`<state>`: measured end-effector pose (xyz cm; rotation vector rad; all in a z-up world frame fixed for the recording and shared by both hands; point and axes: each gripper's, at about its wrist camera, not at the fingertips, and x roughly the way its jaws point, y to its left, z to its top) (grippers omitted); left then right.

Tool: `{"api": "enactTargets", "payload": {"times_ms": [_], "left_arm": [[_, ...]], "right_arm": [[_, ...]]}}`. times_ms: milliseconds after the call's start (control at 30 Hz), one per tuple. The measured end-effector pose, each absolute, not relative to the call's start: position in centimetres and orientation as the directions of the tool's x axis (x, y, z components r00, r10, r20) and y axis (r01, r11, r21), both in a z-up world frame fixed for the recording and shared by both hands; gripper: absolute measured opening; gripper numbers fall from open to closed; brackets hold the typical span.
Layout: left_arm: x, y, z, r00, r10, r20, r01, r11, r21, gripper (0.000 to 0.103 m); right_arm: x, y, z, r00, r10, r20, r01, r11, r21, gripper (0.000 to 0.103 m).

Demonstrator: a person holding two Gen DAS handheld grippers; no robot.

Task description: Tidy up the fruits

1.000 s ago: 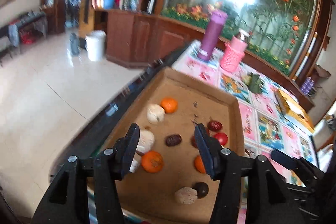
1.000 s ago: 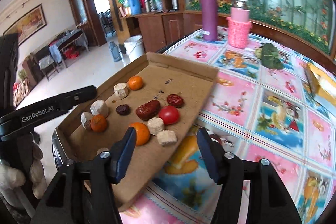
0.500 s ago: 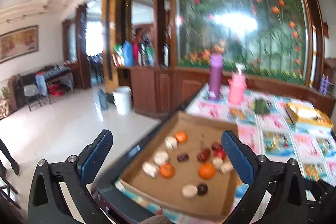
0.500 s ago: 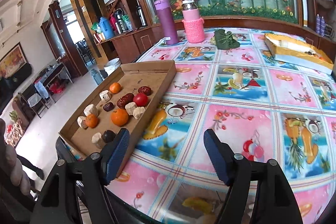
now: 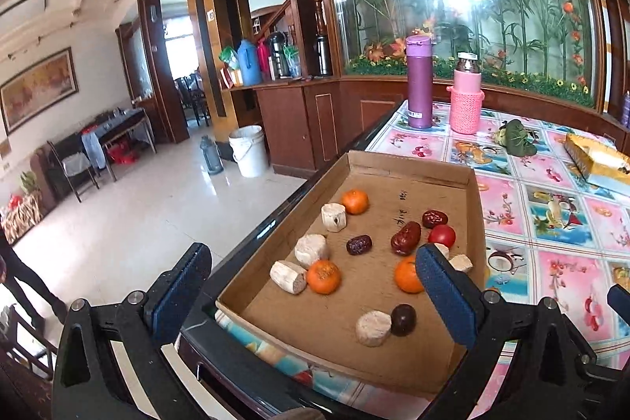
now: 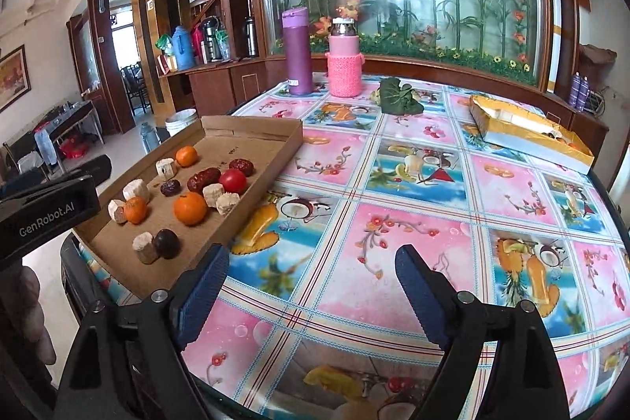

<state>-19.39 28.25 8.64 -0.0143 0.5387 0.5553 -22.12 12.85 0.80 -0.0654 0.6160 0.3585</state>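
A shallow cardboard tray (image 5: 409, 168) (image 6: 252, 126) sits at the table's left edge. It holds three oranges (image 5: 323, 276) (image 6: 190, 208), a red tomato (image 5: 441, 235) (image 6: 233, 180), dark red dates (image 5: 405, 233) (image 6: 203, 179), a dark plum (image 5: 403, 319) (image 6: 167, 243) and several pale chunks (image 5: 312, 250) (image 6: 136, 189). My left gripper (image 5: 311, 296) is open and empty, held back above the tray's near corner. My right gripper (image 6: 311, 296) is open and empty above the tablecloth, right of the tray.
A purple flask (image 6: 298, 52) and a pink knit-covered bottle (image 6: 345, 63) stand at the far table edge. Green leaves (image 6: 398, 101) and a gold box (image 6: 527, 132) lie to the right. The floor drops off left of the tray.
Both grippers opened wide and pulled back from the tray. The views now take in the whole tray and more of the table.
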Motion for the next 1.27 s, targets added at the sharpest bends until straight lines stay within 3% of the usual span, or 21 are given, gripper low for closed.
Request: {"api": "enactTargets", "payload": {"times_ms": [567,1267], "left_arm": [[-17.4,28.8,6.4,0.707,0.402,-0.582,-0.429,0.898,0.099,0.103],[-17.2,27.9,6.3,0.702,0.295,-0.648,-0.369,0.929,0.022,0.103]], "right_arm": [[-21.3,14.8,-0.8,0.727,0.292,-0.622,-0.364,0.931,0.012,0.09],[-22.2,15.3,-0.8,0.718,0.326,-0.616,-0.4,0.916,0.018,0.09]]}}
